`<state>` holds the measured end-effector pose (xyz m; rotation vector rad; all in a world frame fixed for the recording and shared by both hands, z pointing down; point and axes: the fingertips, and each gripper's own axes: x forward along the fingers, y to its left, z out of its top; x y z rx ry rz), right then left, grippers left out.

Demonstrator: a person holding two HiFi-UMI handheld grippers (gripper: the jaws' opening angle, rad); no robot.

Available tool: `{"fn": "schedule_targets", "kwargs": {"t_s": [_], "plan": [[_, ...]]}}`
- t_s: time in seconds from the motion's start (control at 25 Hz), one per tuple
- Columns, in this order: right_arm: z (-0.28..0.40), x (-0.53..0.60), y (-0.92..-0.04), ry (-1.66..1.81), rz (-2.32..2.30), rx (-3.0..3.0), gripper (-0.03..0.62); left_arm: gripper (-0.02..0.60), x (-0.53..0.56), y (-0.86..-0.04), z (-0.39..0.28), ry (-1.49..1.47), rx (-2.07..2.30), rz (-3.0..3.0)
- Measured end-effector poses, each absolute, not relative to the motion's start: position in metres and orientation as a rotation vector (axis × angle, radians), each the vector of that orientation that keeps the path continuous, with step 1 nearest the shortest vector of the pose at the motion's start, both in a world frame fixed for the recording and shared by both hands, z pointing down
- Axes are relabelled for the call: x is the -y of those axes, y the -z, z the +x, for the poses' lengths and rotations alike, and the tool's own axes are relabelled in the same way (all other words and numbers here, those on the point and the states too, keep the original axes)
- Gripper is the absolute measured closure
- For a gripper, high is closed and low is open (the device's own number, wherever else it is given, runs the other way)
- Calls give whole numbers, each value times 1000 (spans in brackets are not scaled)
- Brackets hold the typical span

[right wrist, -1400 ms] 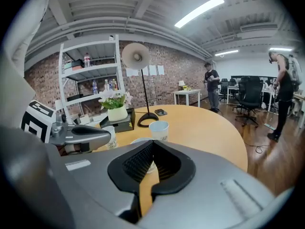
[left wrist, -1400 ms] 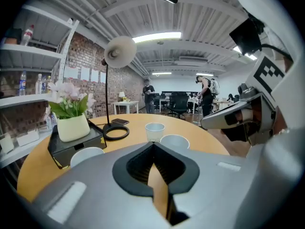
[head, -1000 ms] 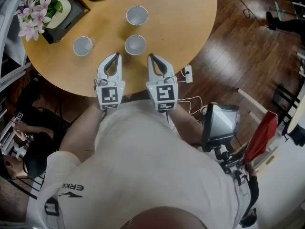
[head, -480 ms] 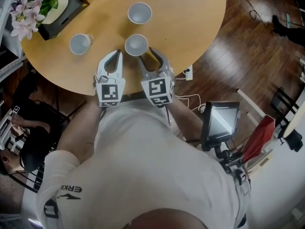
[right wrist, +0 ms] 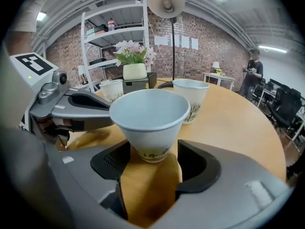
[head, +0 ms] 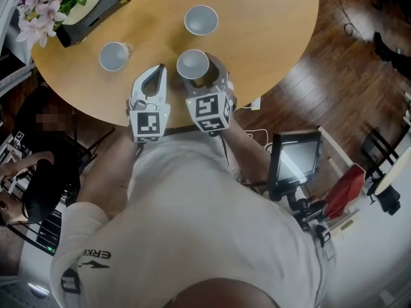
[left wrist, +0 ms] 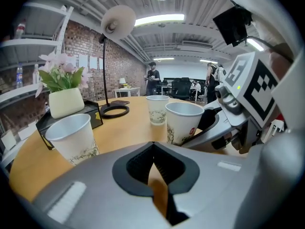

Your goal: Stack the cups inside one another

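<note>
Scene: three white paper cups stand upright and apart on a round wooden table, none yet nested.

Task's thing: the near cup sits close to the table's front edge, mouth up, its long axis vertical.

Other cups: the left cup stands well apart towards the flowers. The far cup stands beyond the near one, nearer the table's middle.

Right tongs: the jaws have just been opening and now stand wide. The near cup's tapered foot lies between them, with a gap showing on each side, so the pads do not appear to press.

Left tongs: jaws together with nothing between them, resting low over the table just beside the near cup, on its left.

Deciding relation: the near cup lies straight ahead of the right tongs and already inside their span, so the right hand is the nearer one. The jaws flank the narrow lower wall, across the cup's upright axis.

Judgement: a squeeze there would likely take the cup, though its thin wall may dent under a hard one.
</note>
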<state>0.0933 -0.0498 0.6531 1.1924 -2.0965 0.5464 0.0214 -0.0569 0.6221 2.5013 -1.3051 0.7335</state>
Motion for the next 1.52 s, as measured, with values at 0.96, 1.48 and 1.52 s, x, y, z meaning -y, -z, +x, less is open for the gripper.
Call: {"fn": "schedule_targets", "kwargs": {"t_s": [0.96, 1.48, 1.52], "plan": [[72, 72, -596, -390, 1230, 2200, 296, 580, 67, -570, 3, -651, 1459, 2533], [29, 74, -489, -193, 1254, 2347, 296, 580, 65, -475, -32, -420, 1658, 2565], [25, 74, -483, -180, 1252, 2358, 296, 580, 65, -470, -36, -405, 1678, 2559]]}}
